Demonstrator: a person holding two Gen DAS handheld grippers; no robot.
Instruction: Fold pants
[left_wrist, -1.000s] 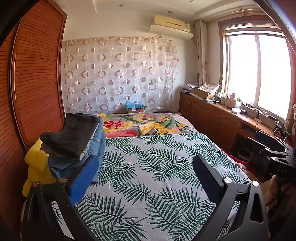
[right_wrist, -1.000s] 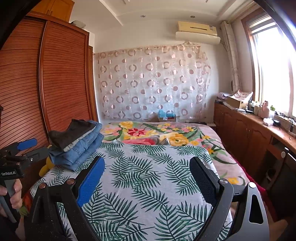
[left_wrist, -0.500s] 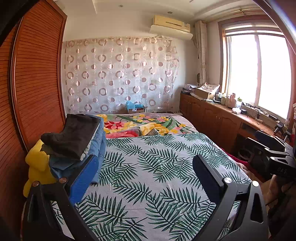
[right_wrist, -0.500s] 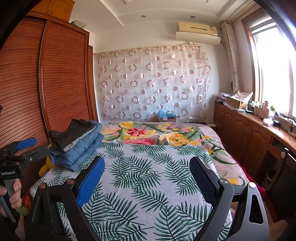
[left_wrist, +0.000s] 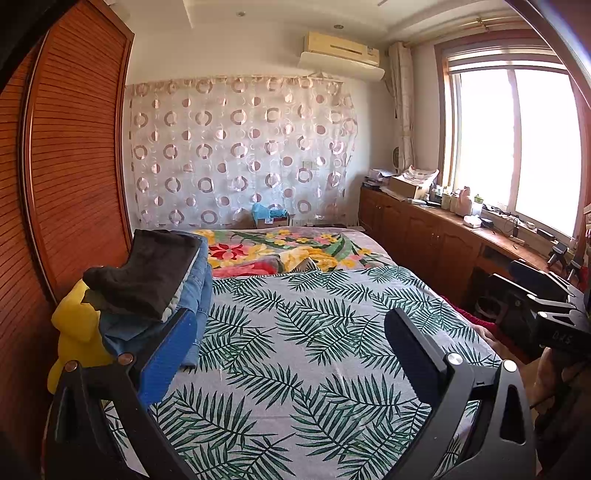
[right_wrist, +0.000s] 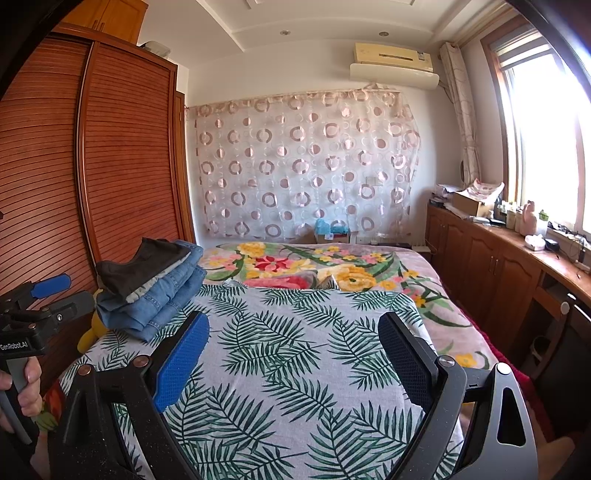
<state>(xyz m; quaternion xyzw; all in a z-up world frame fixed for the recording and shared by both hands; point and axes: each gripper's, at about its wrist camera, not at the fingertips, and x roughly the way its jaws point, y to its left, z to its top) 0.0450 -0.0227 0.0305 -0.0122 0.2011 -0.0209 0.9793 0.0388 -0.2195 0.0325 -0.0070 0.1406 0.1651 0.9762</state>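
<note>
A stack of folded pants (left_wrist: 155, 288) lies at the left edge of the bed: a dark pair on top, blue jeans beneath. The right wrist view shows the same stack (right_wrist: 155, 288) at the bed's left. My left gripper (left_wrist: 291, 332) hovers open above the palm-leaf sheet (left_wrist: 314, 350), its blue finger close beside the stack, nothing between the fingers. My right gripper (right_wrist: 293, 336) is also open and empty over the sheet (right_wrist: 295, 369), right of the stack. Each view catches the other gripper at its side edge, held by a hand.
A yellow soft toy (left_wrist: 74, 336) sits under the stack by the wooden wardrobe (left_wrist: 66, 184). A floral blanket (left_wrist: 280, 251) covers the bed's far end. Wooden cabinets with clutter (left_wrist: 443, 229) run under the window on the right.
Almost nothing has changed. The left wrist view has shifted very slightly, so the stack sits a touch lower and more to the right. Both grippers stay open.
</note>
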